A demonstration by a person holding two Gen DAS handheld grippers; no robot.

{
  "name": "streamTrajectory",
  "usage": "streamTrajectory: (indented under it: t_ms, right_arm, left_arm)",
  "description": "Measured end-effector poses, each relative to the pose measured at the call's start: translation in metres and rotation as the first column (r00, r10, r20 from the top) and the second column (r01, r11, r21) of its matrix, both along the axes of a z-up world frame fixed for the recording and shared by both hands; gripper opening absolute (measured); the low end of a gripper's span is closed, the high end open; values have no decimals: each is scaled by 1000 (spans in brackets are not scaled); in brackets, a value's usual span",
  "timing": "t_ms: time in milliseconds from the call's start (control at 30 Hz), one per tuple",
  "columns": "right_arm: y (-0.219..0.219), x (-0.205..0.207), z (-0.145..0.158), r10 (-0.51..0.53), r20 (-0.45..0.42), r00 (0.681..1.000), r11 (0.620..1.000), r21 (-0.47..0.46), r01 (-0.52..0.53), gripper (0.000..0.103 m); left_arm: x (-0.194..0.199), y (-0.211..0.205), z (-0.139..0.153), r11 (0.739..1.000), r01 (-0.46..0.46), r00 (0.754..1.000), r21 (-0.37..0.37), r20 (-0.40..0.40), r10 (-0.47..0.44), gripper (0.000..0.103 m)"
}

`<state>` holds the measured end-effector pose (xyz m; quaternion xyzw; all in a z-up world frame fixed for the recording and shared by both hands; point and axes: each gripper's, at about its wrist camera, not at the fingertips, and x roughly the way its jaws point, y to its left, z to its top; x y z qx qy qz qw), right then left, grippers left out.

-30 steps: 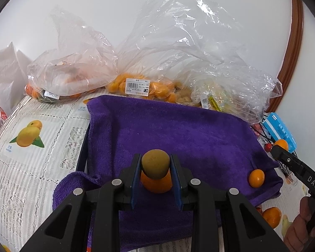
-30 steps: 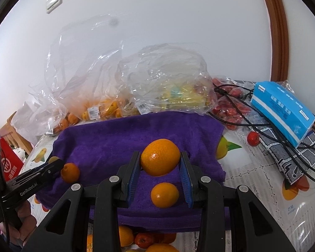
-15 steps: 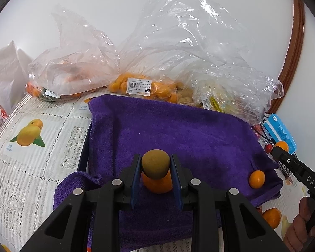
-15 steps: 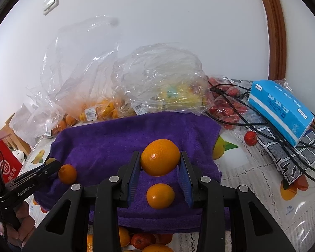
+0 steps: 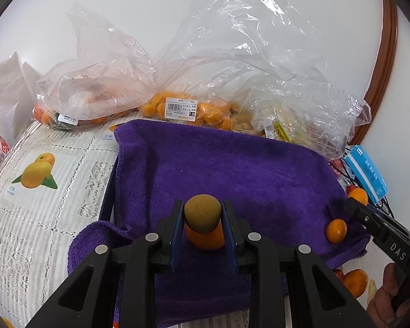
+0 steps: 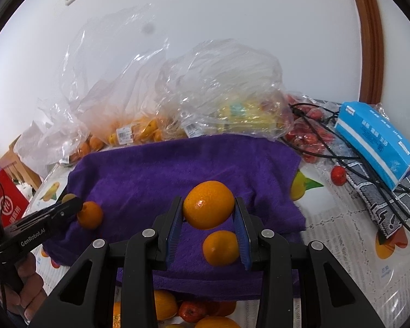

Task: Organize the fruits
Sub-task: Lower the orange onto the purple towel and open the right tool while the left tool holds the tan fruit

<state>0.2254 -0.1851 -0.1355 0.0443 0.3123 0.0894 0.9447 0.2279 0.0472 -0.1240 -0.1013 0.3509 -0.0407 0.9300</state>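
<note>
A purple towel covers the middle of the table. My left gripper is shut on a brown-green oval fruit and hovers over a small orange lying on the towel. A second small orange rests near the towel's right edge. My right gripper is shut on a larger orange, held above that second small orange. In the right wrist view the left gripper's finger shows at the left, beside the first small orange.
Clear plastic bags of oranges and yellow fruit line the wall behind the towel. A blue tissue box, black cables and small red fruits lie at the right. More fruit sits below the towel's front edge.
The right gripper has drifted very slightly with its orange. The left gripper has kept still, and both grips are unchanged.
</note>
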Motion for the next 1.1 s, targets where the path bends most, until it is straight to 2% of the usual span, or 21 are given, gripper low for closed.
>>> streamTrajectory:
  t_ms: [667, 1100]
  right_arm:
    - [18, 5, -16, 48, -65, 997, 997, -63, -52, 36]
    - [25, 4, -18, 61, -57, 997, 992, -107, -67, 37]
  left_arm:
    - [-2, -1, 0, 1000, 13, 1000, -10, 2, -13, 26]
    - [-3, -8, -1, 999, 38, 999, 7, 1, -38, 26]
